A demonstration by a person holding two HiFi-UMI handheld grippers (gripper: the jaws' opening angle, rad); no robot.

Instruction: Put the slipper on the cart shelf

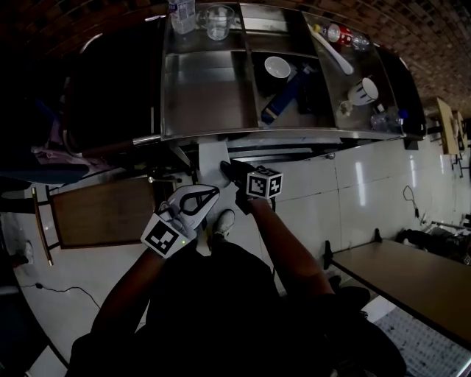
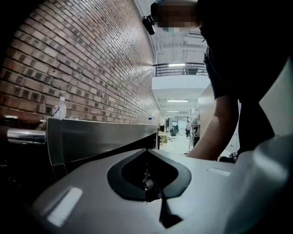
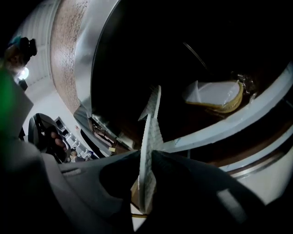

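Right gripper view: fingers (image 3: 183,178) slightly apart, tight on white slipper (image 3: 149,146) edge.

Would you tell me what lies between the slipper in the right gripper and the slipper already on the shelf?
Nothing that shows: in the right gripper view, only dark shelf separates the held slipper from the shelf slipper.

Steel cart (image 1: 213,103) — bottle (image 1: 182,15) and glass (image 1: 218,20) along the far edge, white bowl (image 1: 277,68) (middle compartment), mug (image 1: 364,90) rightward.
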